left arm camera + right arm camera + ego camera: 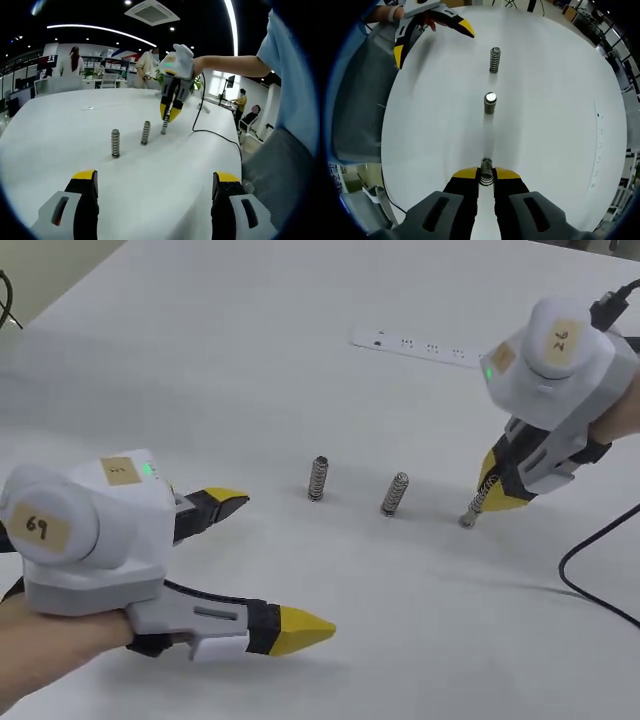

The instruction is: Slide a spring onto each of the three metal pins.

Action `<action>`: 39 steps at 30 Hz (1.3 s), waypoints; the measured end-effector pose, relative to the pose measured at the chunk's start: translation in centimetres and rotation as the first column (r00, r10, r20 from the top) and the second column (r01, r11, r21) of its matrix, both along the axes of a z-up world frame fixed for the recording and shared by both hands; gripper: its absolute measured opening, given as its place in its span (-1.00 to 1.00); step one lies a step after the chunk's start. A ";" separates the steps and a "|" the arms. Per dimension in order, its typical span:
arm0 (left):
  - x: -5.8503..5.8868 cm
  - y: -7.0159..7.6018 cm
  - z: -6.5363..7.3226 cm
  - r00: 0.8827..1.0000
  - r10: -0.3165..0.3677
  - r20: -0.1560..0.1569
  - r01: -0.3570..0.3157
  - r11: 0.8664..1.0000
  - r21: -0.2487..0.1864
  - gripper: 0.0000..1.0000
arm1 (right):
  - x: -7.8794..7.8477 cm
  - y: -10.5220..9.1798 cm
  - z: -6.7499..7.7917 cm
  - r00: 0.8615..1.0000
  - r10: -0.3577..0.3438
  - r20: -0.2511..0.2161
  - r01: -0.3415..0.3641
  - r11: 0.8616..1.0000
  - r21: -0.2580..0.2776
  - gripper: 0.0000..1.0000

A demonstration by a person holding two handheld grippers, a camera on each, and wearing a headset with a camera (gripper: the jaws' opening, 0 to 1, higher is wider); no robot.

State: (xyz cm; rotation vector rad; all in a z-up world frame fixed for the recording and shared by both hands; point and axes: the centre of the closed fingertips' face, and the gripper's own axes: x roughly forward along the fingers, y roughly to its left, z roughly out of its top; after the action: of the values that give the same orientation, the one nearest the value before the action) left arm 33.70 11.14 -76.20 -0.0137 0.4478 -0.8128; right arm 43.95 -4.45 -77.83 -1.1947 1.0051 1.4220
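over at the right end of the row, the right gripper (497,496) has its jaws pinched narrow around the third spring (477,504). that spring's long axis leans, foot on the table (300,350), top between the jaws. the middle spring (395,494) and the far spring (318,478) stand upright. the left gripper (272,562) is well apart, jaws wide, empty. i'd guess the right one just straightens it.

The right gripper's (486,174) jaws cover the upper end of the spring (473,507) pinched between them, and the pin inside its coils is hidden. Beside that gripper, a black cable (590,580) runs off the frame edge.
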 end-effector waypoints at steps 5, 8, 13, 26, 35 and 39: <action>0.1 0.1 0.0 1.000 0.002 0.003 -0.002 1.000 0.002 0.85 | -0.1 -0.1 -0.8 1.000 0.003 -0.003 -0.003 1.000 -0.015 -0.84; 0.1 0.1 0.0 1.000 0.004 0.003 -0.004 1.000 0.002 0.85 | -0.1 -0.1 -1.1 1.000 -0.001 -0.006 0.001 1.000 -0.017 -0.84; 0.1 0.1 -0.1 1.000 0.004 0.001 -0.004 1.000 0.001 0.85 | -0.1 0.0 -1.4 1.000 -0.002 -0.005 0.002 1.000 -0.018 -0.84; 0.3 0.2 -0.1 1.000 0.014 0.009 -0.014 1.000 0.012 0.96 | -0.3 0.0 -1.8 1.000 -0.001 -0.002 0.001 1.000 -0.026 -0.83; 0.4 0.3 0.0 1.000 0.015 0.016 -0.016 1.000 0.011 0.96 | -0.3 -0.1 -1.8 1.000 -0.002 -0.005 0.002 1.000 -0.029 -0.83; 0.4 0.3 0.0 1.000 0.015 0.016 -0.015 1.000 0.011 0.96 | -0.3 -0.2 -1.9 1.000 0.001 -0.003 -0.001 0.999 -0.033 -0.82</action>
State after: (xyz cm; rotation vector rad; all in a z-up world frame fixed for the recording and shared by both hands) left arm 34.09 11.40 -76.16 -0.0005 0.4367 -0.7953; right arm 43.62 -4.64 -79.71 -1.2176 1.0338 1.4138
